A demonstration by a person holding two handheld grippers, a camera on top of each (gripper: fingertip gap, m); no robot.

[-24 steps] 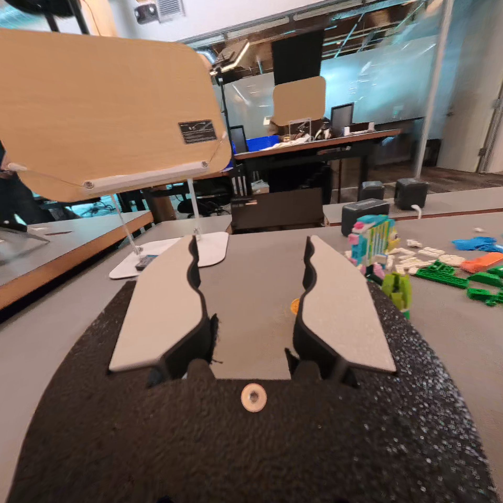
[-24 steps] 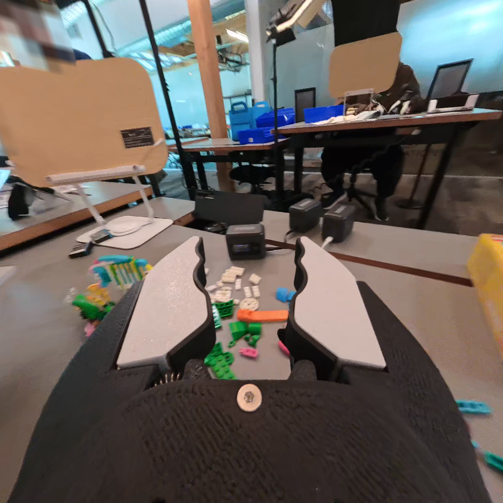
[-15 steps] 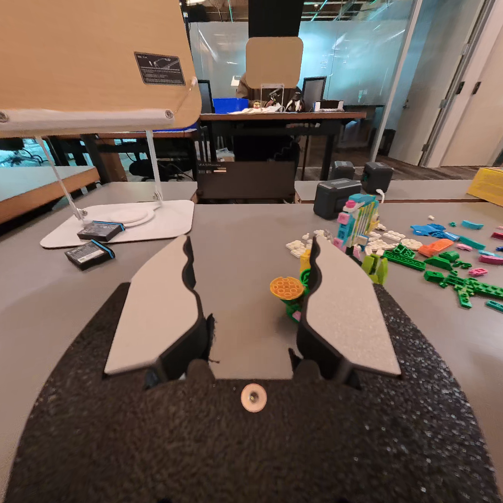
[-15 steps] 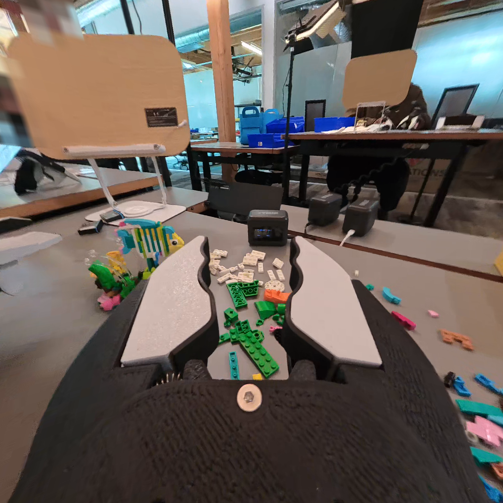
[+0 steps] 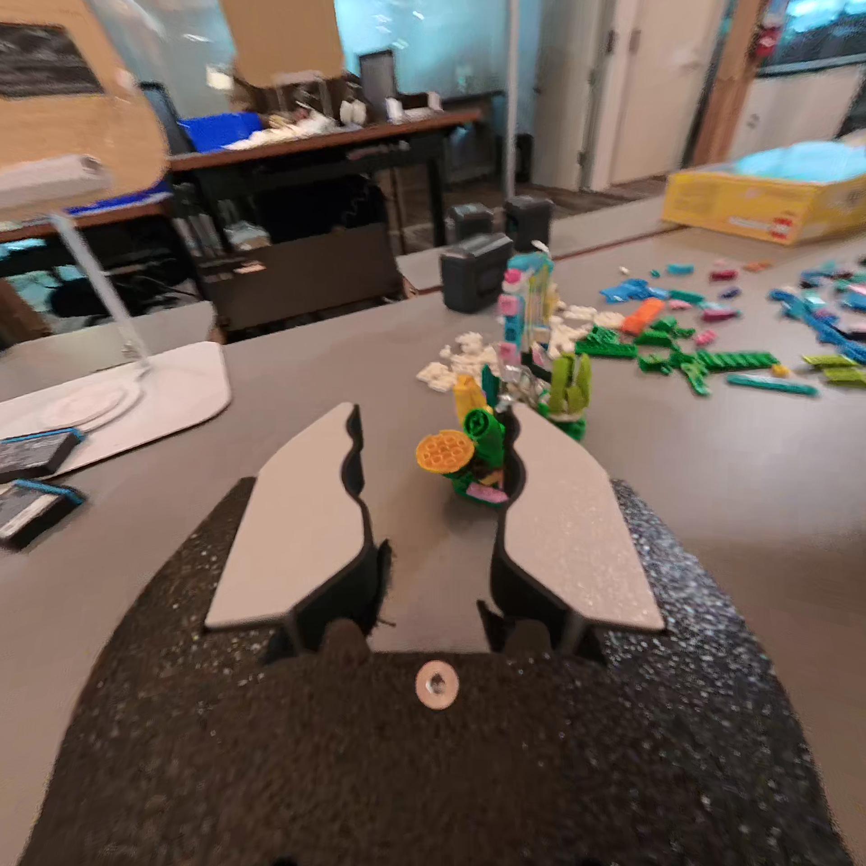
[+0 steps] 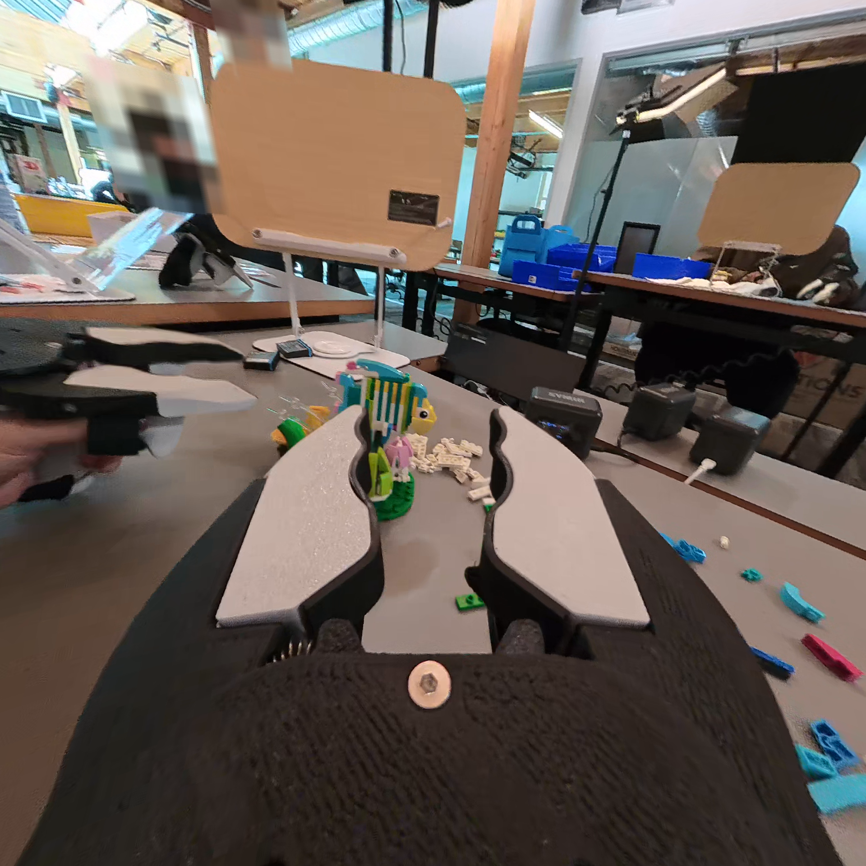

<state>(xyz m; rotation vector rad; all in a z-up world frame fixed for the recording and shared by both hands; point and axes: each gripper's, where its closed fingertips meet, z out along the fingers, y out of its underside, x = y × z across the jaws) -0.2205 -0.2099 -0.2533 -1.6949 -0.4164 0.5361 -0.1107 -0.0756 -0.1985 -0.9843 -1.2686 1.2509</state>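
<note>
A brick-built model stands on the grey table (image 5: 703, 492): a teal, yellow and white striped fish (image 6: 389, 398) above a green base (image 6: 396, 501), with lime leaves (image 6: 379, 473). My right gripper (image 6: 429, 417) is open. The model stands between its fingertips, close to the left finger (image 6: 318, 468), and nothing is pressed. My left gripper (image 5: 433, 421) is open. The model's orange round piece (image 5: 443, 452) and green cylinder (image 5: 485, 431) show between its fingertips, near the right finger (image 5: 562, 492). The right wrist view shows the left gripper (image 6: 243, 375) hovering just short of the model.
A heap of white bricks (image 6: 450, 459) lies behind the model. Green plates (image 5: 675, 361) and blue, teal and pink pieces (image 6: 796, 600) are scattered to the right. Black power boxes (image 6: 564, 417), a yellow carton (image 5: 759, 206), a wooden board on a white stand (image 6: 337, 164) and small black packs (image 5: 33, 454) stand around.
Both grippers swung towards the fish model and their jaws narrowed somewhat. The right one left the loose green bricks. The left one came forward until the orange piece shows between its fingers.
</note>
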